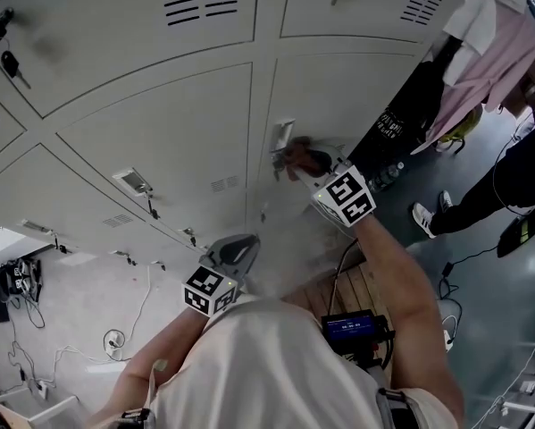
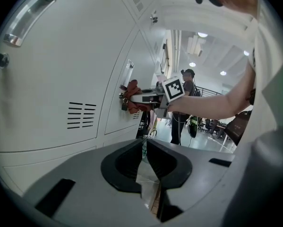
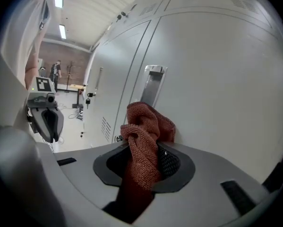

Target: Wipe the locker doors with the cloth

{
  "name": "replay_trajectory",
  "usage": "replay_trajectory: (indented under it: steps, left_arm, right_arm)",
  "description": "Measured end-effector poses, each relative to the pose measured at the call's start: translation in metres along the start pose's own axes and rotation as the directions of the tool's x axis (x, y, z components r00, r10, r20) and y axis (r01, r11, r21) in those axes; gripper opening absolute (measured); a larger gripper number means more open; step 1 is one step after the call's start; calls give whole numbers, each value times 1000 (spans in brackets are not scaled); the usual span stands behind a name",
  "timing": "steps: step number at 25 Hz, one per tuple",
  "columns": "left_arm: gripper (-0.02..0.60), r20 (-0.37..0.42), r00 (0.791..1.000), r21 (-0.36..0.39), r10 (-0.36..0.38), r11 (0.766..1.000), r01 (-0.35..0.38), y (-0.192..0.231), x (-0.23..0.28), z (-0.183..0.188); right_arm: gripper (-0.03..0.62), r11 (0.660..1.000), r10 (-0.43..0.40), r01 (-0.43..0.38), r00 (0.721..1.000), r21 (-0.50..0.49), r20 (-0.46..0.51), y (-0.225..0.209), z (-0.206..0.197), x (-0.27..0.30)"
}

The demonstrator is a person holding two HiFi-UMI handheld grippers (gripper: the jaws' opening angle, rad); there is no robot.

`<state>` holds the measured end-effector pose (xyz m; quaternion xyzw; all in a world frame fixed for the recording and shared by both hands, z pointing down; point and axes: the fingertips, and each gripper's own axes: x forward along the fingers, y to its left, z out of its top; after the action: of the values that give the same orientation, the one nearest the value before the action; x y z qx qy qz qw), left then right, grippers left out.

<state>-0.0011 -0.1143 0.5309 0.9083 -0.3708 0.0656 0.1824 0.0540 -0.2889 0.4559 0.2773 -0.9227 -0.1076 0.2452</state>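
The rust-red knitted cloth (image 3: 143, 136) is bunched between the jaws of my right gripper (image 3: 146, 151), which is shut on it. It is pressed against a pale grey locker door (image 3: 217, 89), just below the recessed metal handle (image 3: 153, 84). In the head view the cloth (image 1: 296, 155) and the right gripper (image 1: 308, 163) sit beside that handle (image 1: 283, 136). My left gripper (image 1: 232, 255) hangs lower, away from the doors, with its jaws together and nothing in them. From the left gripper (image 2: 145, 148) view, the right gripper (image 2: 148, 98) and the cloth (image 2: 132, 95) show against the locker.
Rows of grey lockers fill the wall, with keys (image 1: 10, 62) hanging in some locks. Clothes (image 1: 490, 52) hang at the open right end, where a person (image 1: 517, 177) stands. A wooden pallet (image 1: 349, 286), a device with a blue screen (image 1: 349, 327) and cables (image 1: 115, 338) lie below.
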Motion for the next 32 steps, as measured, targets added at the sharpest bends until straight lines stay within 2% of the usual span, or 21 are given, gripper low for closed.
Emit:
replay_trajectory:
  steps: [3, 7, 10, 14, 17, 20, 22, 26, 27, 28, 32]
  left_arm:
    - [35, 1, 1000, -4, 13, 1000, -13, 4, -3, 0]
    - [35, -4, 1000, -13, 28, 1000, -28, 8, -6, -3]
    - [35, -8, 999, -14, 33, 999, -33, 10, -7, -4]
    - [35, -13, 999, -13, 29, 999, -29, 10, -5, -4]
    - [35, -19, 999, -12, 26, 1000, -26, 9, -4, -5]
    - [35, -19, 1000, -9, 22, 1000, -23, 7, -3, -5]
    - [35, -17, 1000, -8, 24, 1000, -24, 6, -4, -4]
    - [35, -9, 999, -11, 40, 999, -40, 9, -9, -3]
    - [35, -7, 999, -13, 45, 999, -45, 10, -10, -3]
    - [35, -5, 999, -15, 51, 999, -51, 11, -11, -3]
    - [35, -2, 998, -21, 68, 997, -68, 13, -15, -5]
  right_arm:
    - [112, 1000, 20, -20, 1000, -15, -19, 6, -13, 6]
    - [112, 999, -27, 23, 983, -22, -181, -13, -67, 4]
    - [112, 984, -122, 152, 956, 94, -266, -51, -113, -10]
    - [112, 918, -276, 346, 907, 191, -317, -107, -145, -41]
    - [114, 883, -319, 402, 892, 242, -321, -124, -152, -51]
    - [114, 864, -297, 399, 896, 306, -329, -118, -160, -45]
    - [114, 840, -255, 380, 906, 388, -337, -107, -168, -36]
    - [114, 725, -125, 300, 943, 620, -309, -71, -177, -10]
    - [114, 710, -99, 278, 949, 648, -298, -62, -174, -4]
    - [114, 708, -71, 252, 955, 659, -289, -51, -169, 3]
    - [114, 747, 55, 133, 964, 651, -260, -5, -147, 33]
